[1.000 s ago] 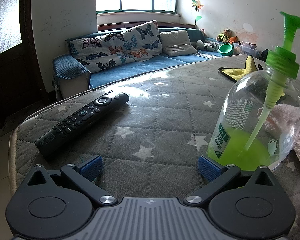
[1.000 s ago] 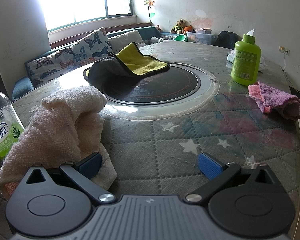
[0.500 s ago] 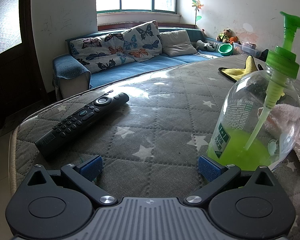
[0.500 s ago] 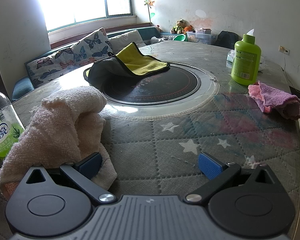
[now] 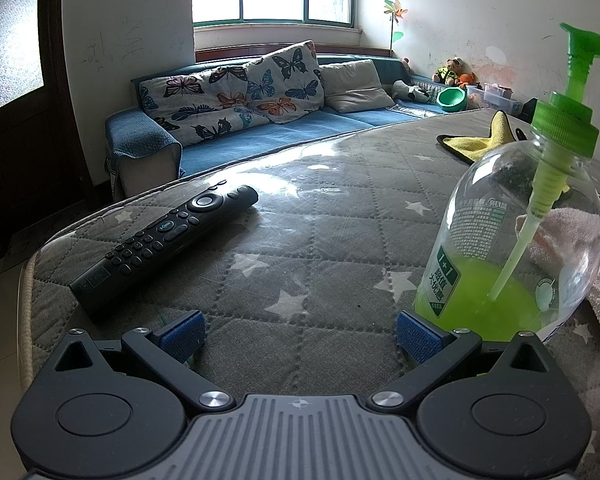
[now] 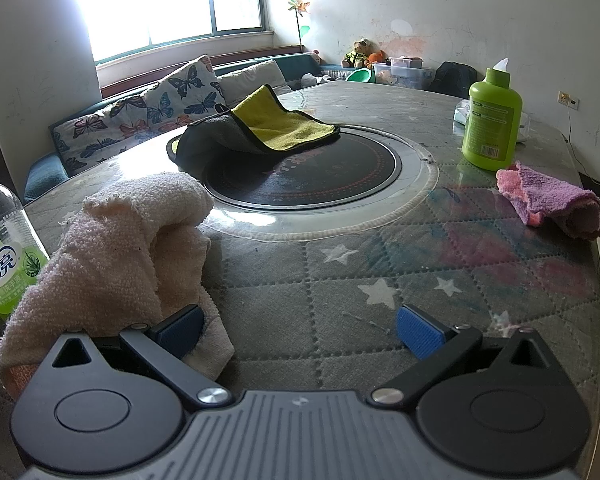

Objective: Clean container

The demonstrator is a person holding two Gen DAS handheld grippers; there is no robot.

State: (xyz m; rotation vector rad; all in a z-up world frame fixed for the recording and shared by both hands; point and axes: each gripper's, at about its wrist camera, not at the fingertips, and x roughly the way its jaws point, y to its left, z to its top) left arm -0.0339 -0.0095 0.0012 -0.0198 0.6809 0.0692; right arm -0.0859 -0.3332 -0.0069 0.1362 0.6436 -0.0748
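**Two open grippers resting low over a quilted table, pump bottle at the left gripper's right finger**

Left wrist view: the left gripper (image 5: 300,330) is sitting with its jaws spread wide and gripping nothing. The clear pump bottle (image 5: 512,240), holding green liquid in its lower part, is standing upright at the lower right of the frame, just beyond and outside the right blue pad (image 5: 414,336); whether pad and bottle are touching cannot be told. A black remote control (image 5: 164,248) is lying diagonally at centre left, beyond the left pad. The quilted star-patterned tabletop (image 5: 312,240) between the pads is lying bare, and its rounded edge is curving down the left side of the frame, with a blue sofa (image 5: 260,128) showing behind.

Right wrist view: the right gripper (image 6: 300,330) is likewise standing wide and holding nothing. A cream towel (image 6: 116,256) is lying heaped at the lower left, its hem touching or overlapping the left pad (image 6: 182,330). The same bottle is appearing at the far left edge, just behind the towel. A round black inset plate (image 6: 320,176) is occupying the centre of the table, with a yellow-and-grey cloth (image 6: 260,128) draped over its far left rim. At the upper right an opaque green bottle (image 6: 492,120) is standing upright, and a pink-purple cloth (image 6: 552,200) is lying near the table's right edge. Open quilt is stretching ahead of the right pad.
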